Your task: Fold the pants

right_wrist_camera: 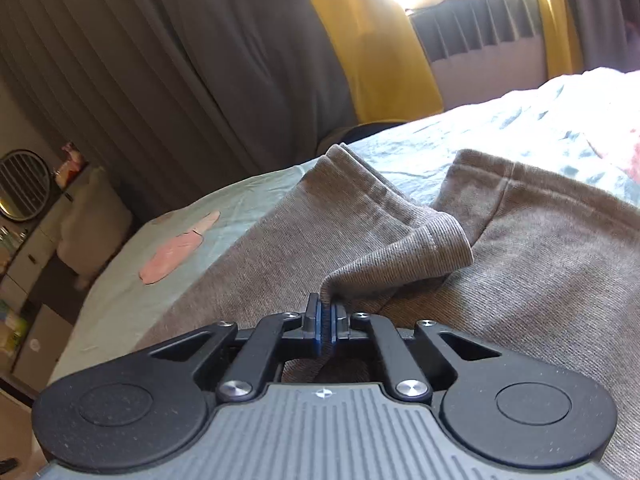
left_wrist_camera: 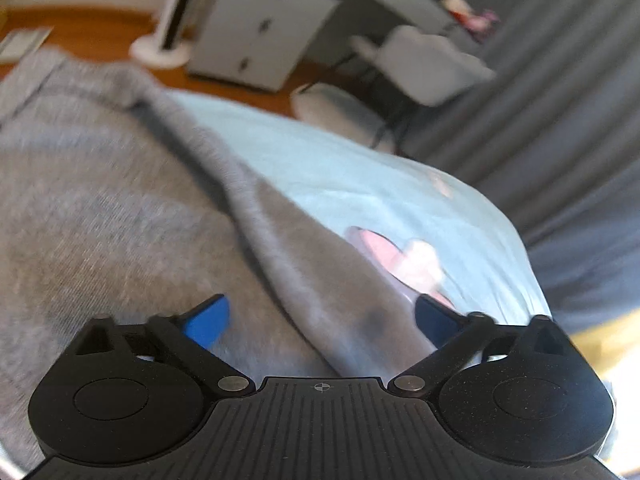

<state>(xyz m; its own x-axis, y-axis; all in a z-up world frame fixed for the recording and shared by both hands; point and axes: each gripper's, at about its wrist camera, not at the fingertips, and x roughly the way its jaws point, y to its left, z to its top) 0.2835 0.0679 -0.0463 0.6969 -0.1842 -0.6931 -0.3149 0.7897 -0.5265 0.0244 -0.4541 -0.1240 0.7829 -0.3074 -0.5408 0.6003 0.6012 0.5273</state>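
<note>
Grey knit pants [left_wrist_camera: 100, 208] lie spread on a light blue bedsheet [left_wrist_camera: 340, 168]. In the left wrist view my left gripper [left_wrist_camera: 320, 320] is open, its blue pads wide apart, with a raised fold of the pants lying between them. In the right wrist view my right gripper [right_wrist_camera: 326, 316] is shut on a pinch of the pants [right_wrist_camera: 400, 248] near a leg cuff, lifting the fabric into a small ridge. The second leg's hem [right_wrist_camera: 500, 176] lies flat to the right.
The sheet [right_wrist_camera: 160, 240] has pink printed shapes. Grey curtains [right_wrist_camera: 160, 60] and a yellow curtain [right_wrist_camera: 380, 40] hang past the bed's far edge. A white drawer cabinet [left_wrist_camera: 264, 36], a chair [left_wrist_camera: 432, 64] and wooden floor [left_wrist_camera: 80, 28] lie beyond the bed.
</note>
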